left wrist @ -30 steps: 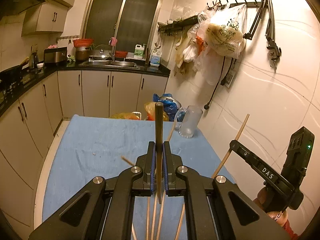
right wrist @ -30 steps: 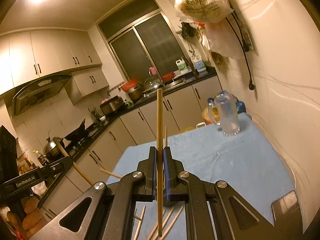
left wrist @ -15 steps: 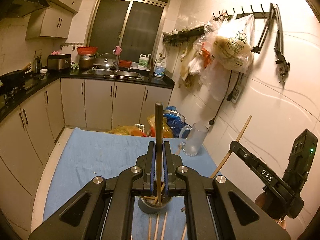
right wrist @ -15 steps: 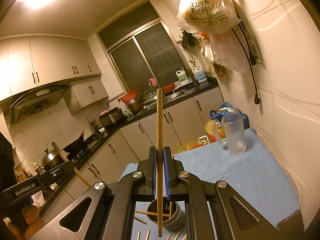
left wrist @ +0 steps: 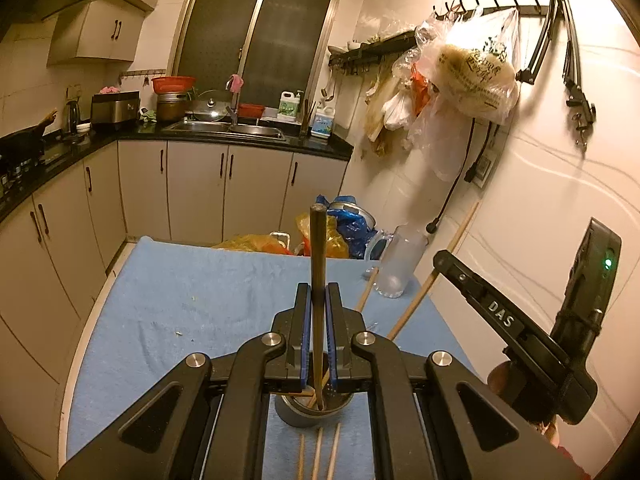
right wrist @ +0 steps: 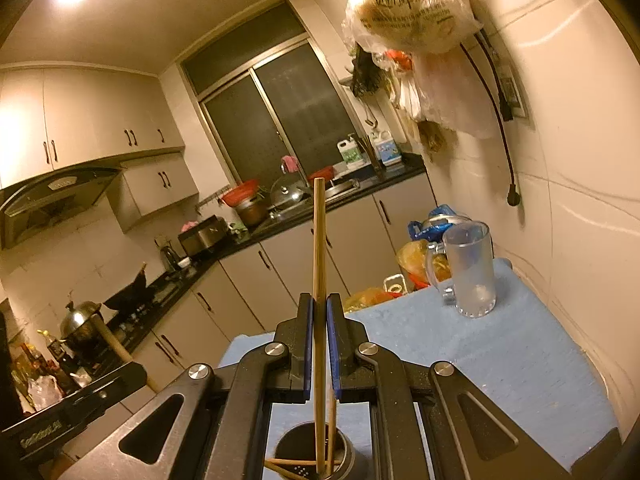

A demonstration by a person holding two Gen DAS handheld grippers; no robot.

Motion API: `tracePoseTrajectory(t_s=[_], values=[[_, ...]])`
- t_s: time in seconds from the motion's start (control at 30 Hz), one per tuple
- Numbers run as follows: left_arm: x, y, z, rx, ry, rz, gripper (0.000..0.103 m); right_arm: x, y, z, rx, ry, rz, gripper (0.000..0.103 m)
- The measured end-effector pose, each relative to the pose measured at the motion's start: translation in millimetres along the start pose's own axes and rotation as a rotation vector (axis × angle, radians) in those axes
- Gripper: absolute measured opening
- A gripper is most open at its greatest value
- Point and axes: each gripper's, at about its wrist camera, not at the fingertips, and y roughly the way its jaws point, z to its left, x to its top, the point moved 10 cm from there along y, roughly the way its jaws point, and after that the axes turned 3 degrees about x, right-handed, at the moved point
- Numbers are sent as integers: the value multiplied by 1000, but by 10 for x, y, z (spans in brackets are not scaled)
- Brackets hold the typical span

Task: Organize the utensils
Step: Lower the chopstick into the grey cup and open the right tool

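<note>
Since a second ago, both chopsticks are being brought over the metal holder (left wrist: 314, 408), so insertion seems close. The dark chopstick (left wrist: 318, 280) is being held clamped in the left gripper (left wrist: 318, 336), the pale chopstick (right wrist: 319, 280) in the right gripper (right wrist: 319, 344), tips inside the holder's mouth, near the blue-clothed table's (left wrist: 200, 280) near edge.

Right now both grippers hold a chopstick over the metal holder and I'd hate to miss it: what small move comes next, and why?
Probably open the left gripper. It is shut on the dark chopstick, which stands upright with its lower end already inside the metal holder, so it should drop in. The right gripper and its wooden chopstick can follow.
</note>
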Motion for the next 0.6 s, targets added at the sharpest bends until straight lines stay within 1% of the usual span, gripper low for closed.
tracePoseTrajectory(t_s=[0.13,0.33,0.4,0.5,0.6], values=[[-95,80,23,5,12,16,7,-95,121,-51,-11,-4,26,7],[-265,183,100,33,34,43,7,-353,258,-137,-18,-8,93,7],[-293,241,139,42,35,51,7,-434,307,-166,-18,-1,114,7],[-284,320,206,57,39,39,7,-530,371,-186,-15,6,140,7],[-275,411,250,50,33,39,7,-610,423,-180,-11,2,159,7]])
